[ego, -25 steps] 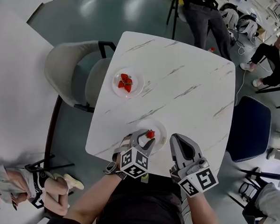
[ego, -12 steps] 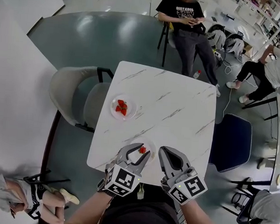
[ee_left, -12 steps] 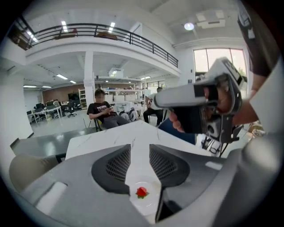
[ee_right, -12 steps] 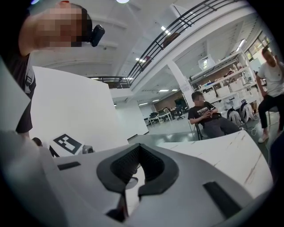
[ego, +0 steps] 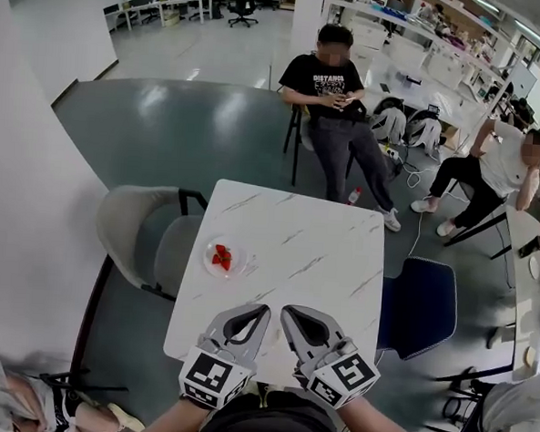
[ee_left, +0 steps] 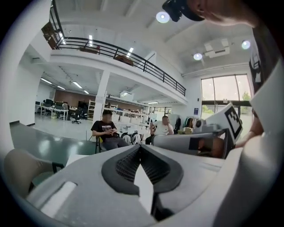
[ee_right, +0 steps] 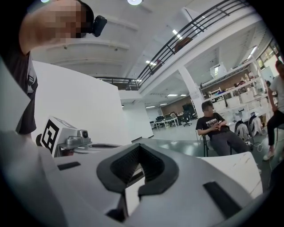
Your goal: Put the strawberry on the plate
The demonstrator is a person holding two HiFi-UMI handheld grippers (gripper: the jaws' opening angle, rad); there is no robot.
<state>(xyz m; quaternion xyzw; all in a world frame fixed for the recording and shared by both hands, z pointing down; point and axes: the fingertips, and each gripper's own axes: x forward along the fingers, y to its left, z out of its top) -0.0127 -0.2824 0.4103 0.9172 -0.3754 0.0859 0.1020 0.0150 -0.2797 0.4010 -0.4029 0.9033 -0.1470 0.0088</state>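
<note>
table [ego: 313, 250]: white marble top, taken as reference.
plate [ego: 240, 254]: near the table's left edge, about halfway along its depth. strawberries [ego: 221, 257] lie on it, red, close together; exact count not clear.
left gripper [ego: 264, 310]: over the table's near edge, left of centre. tongs pressed together, tips meeting, nothing pinched between the pads.
right gripper [ego: 286, 310]: over the table's near edge, just beside the left gripper. tongs likewise pressed together and empty.
both grippers are well apart from the plate and touch neither it nor the fruit.
grey chair [ego: 128, 225]: against the table's left side.
blue chair [ego: 419, 306]: at the table's right side.
seated person [ego: 336, 105]: beyond the table's far edge.
</note>
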